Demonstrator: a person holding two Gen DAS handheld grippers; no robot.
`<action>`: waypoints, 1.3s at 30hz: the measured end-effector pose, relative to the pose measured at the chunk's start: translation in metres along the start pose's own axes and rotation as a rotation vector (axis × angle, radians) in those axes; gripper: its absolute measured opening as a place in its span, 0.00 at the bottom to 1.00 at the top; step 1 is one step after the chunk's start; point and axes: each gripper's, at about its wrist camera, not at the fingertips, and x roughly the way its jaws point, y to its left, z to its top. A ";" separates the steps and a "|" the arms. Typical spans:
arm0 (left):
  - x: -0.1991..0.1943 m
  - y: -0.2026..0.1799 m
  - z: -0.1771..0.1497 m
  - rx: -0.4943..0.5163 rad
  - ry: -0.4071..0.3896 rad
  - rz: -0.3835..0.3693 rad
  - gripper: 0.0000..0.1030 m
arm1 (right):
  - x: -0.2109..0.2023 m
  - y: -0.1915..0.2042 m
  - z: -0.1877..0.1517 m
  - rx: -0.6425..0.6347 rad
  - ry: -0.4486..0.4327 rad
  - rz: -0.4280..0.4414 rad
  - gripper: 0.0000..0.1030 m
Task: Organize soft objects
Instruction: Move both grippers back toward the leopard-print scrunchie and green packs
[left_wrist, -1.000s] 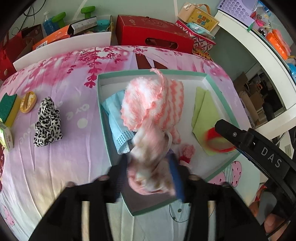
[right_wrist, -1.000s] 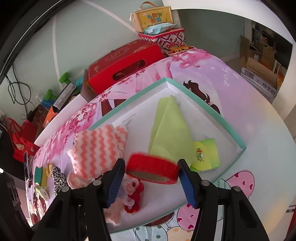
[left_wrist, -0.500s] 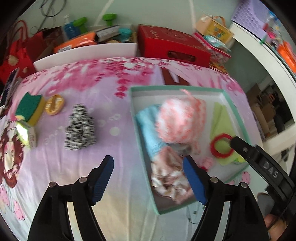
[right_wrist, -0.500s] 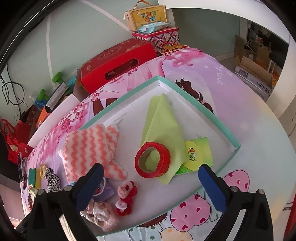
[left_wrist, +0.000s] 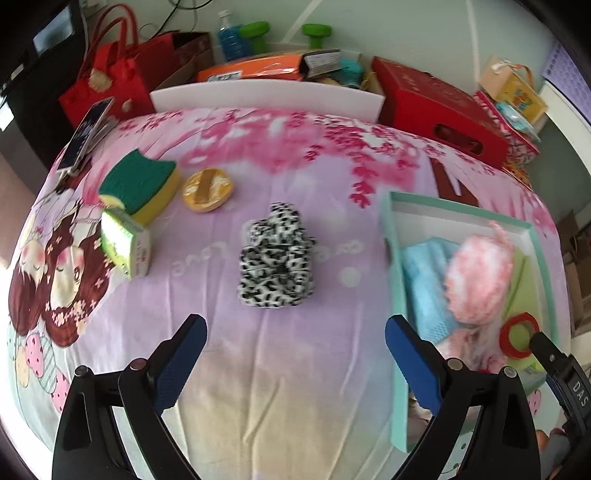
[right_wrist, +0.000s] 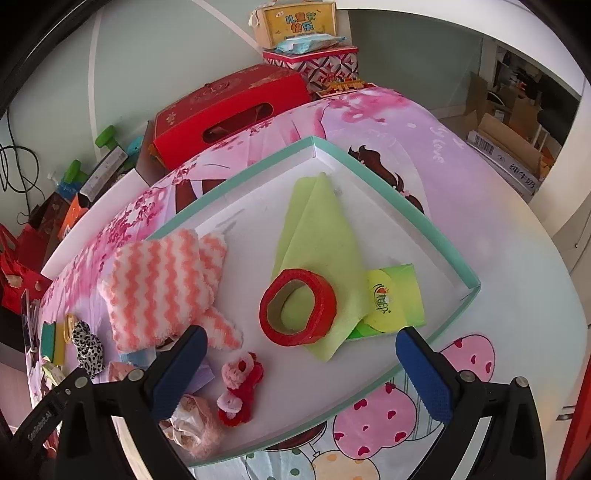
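Observation:
My left gripper (left_wrist: 295, 334) is open and empty above the pink bedspread, just short of a black-and-white leopard-print scrunchie (left_wrist: 277, 260). A teal-rimmed white tray (left_wrist: 392, 254) lies to its right, holding a pink-and-white wavy cloth (left_wrist: 480, 273) and a blue cloth (left_wrist: 424, 273). My right gripper (right_wrist: 299, 345) is open and empty over the tray's (right_wrist: 424, 218) near edge. In the tray lie a red tape roll (right_wrist: 297, 312) on a green cloth (right_wrist: 321, 236), the wavy cloth (right_wrist: 166, 284), a red-and-pink scrunchie (right_wrist: 240, 387) and a pink fluffy item (right_wrist: 195, 424).
On the spread at left are a green-and-yellow sponge (left_wrist: 138, 184), a round yellow sponge (left_wrist: 208, 188) and a small green pack (left_wrist: 125, 247). A phone (left_wrist: 85, 138) rests at the far left edge. Red boxes (left_wrist: 439, 107) and bags stand behind the bed.
My left gripper let go of the pink fluffy item in the tray and swung left to face the leopard scrunchie. My right gripper dropped the red tape roll onto the green cloth and opened.

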 end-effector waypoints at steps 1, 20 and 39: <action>0.000 0.002 0.000 -0.008 0.000 0.002 0.94 | 0.001 0.000 0.000 -0.001 0.003 0.000 1.00; -0.019 0.110 0.023 -0.260 -0.062 0.123 0.94 | -0.007 0.016 0.000 -0.043 -0.014 -0.019 1.00; -0.023 0.210 0.027 -0.490 -0.087 0.190 0.94 | -0.068 0.122 -0.002 -0.216 -0.183 0.017 1.00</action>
